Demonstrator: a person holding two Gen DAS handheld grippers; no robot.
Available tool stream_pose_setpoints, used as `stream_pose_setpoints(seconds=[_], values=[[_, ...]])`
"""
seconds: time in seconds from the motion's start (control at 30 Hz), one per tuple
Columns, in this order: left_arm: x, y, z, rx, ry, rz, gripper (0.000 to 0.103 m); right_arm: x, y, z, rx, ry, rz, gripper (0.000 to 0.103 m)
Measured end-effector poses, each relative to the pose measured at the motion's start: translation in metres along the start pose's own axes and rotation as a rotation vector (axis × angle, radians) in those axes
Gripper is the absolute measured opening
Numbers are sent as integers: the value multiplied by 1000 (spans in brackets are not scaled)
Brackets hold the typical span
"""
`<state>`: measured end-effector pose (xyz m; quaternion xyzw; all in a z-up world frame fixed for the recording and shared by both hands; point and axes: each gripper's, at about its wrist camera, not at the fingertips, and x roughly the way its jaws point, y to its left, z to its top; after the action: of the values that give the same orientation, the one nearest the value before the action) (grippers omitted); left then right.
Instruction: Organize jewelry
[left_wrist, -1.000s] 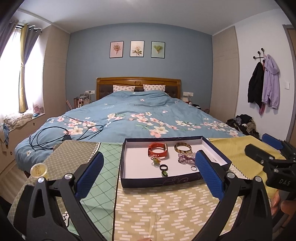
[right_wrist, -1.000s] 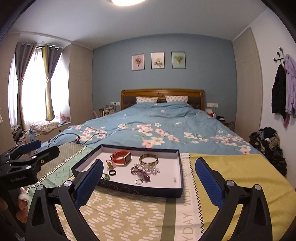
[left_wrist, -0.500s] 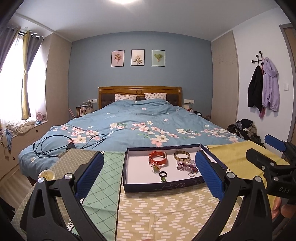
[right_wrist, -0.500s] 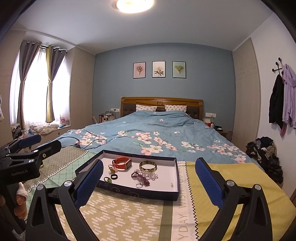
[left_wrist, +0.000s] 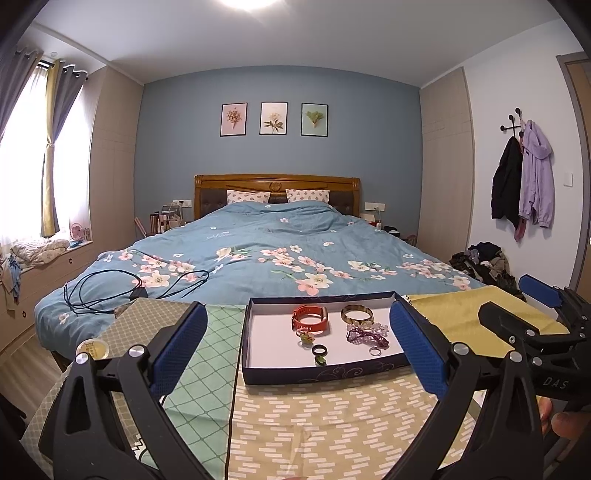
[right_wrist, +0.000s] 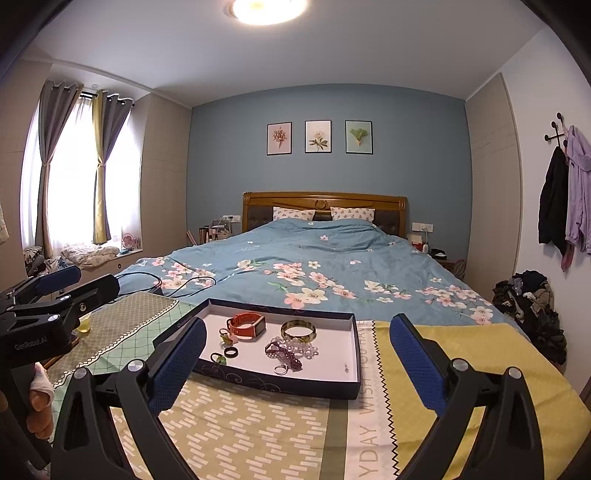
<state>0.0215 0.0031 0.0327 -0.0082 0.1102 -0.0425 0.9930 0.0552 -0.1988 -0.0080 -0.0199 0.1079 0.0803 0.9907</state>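
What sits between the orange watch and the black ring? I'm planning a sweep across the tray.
A small green-and-pink ring lies between the orange watch and black ring, shown in both views.

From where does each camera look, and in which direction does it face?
Left wrist: on the left hand-held gripper, open, facing the jewelry box and the bed; the right hand-held gripper shows at its right edge.
Right wrist: on the right hand-held gripper, open, facing the same box from further right; the left one shows at its left edge.
Shared: box, orange watch, bed.
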Motion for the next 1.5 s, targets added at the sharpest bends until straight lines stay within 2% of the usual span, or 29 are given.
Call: stream_pose_setpoints(seconds=[0.93,1.03,1.2,1.37,1.5], values=[[6,-4,-1,-21,22,-22,97,-6,-5,0,39,-36,4,96],[11,-6,-4,-10,29,2,97,-4,-9,0,58,-50,2,96],[19,-8,-9,-4,-3,15,97,1,-13,-2,79,-53,-17,96],[27,-5,-13,-17,-7,37,97,-1,-10,-3,56,-106,-53,96],[33,-2,-15,-24,-4,46,97,2,-6,-4,28,-114,-63,96]])
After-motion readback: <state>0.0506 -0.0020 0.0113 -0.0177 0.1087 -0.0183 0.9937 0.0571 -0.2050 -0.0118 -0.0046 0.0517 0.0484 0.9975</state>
